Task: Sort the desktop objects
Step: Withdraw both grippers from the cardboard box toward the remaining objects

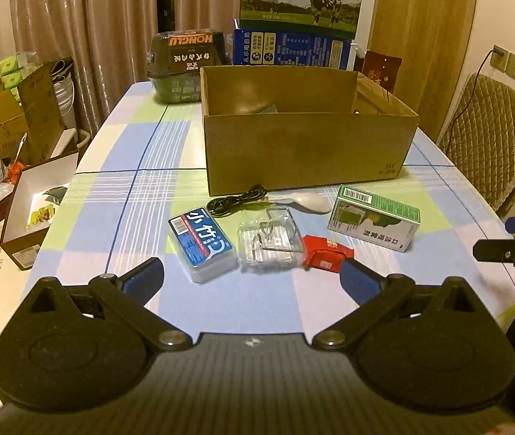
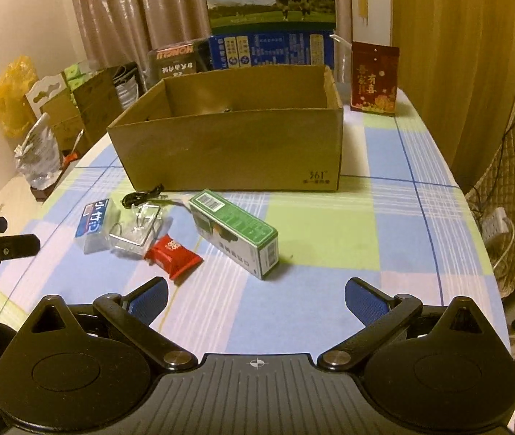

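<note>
Both the left gripper [image 1: 252,279] and the right gripper [image 2: 255,299] hang spread wide and empty, while the green carton [image 2: 237,232] at mid-frame looks light and stiff, best pinched across its long sides.

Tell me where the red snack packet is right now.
The red snack packet lies on the tablecloth in front of the cardboard box, touching the clear plastic case on its left, with the green carton to its right. In the right wrist view it sits left of centre.
</note>
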Action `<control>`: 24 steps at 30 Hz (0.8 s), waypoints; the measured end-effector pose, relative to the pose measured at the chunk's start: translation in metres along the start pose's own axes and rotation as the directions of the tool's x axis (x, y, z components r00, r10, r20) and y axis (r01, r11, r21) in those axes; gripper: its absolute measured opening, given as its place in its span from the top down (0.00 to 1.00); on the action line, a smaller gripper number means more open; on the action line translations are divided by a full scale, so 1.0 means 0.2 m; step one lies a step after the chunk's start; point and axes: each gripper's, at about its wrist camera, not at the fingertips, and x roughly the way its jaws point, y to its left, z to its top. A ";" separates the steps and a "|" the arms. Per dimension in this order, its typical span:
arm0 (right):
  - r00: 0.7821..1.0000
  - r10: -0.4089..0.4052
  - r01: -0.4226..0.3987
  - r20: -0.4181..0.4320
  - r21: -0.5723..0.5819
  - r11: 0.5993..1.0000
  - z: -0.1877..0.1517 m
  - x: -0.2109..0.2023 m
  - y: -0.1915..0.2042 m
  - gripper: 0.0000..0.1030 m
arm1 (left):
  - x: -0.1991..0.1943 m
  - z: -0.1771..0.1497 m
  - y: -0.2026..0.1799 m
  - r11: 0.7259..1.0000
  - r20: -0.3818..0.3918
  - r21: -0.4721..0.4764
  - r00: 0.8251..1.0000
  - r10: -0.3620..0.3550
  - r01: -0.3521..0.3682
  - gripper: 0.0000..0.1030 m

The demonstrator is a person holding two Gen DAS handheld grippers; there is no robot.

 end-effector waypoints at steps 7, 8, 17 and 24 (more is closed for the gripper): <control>1.000 0.017 -0.018 -0.024 -0.037 0.999 0.02 0.07 0.01 0.02 | 0.04 0.01 -0.04 1.000 -0.009 0.019 1.000 0.000 0.000 0.02; 0.999 0.018 -0.019 -0.029 -0.044 0.999 0.02 0.08 0.01 0.02 | 0.05 0.02 -0.05 1.000 -0.010 0.022 1.000 0.001 -0.001 0.02; 0.996 0.038 -0.049 -0.078 -0.152 0.987 0.10 0.23 0.00 0.04 | 0.16 0.06 -0.09 0.999 -0.026 0.043 1.000 -0.009 0.010 0.02; 0.991 0.046 -0.074 -0.123 -0.228 0.971 0.17 0.37 -0.02 0.17 | 0.30 0.08 -0.13 0.998 -0.049 0.060 0.999 -0.022 0.025 0.07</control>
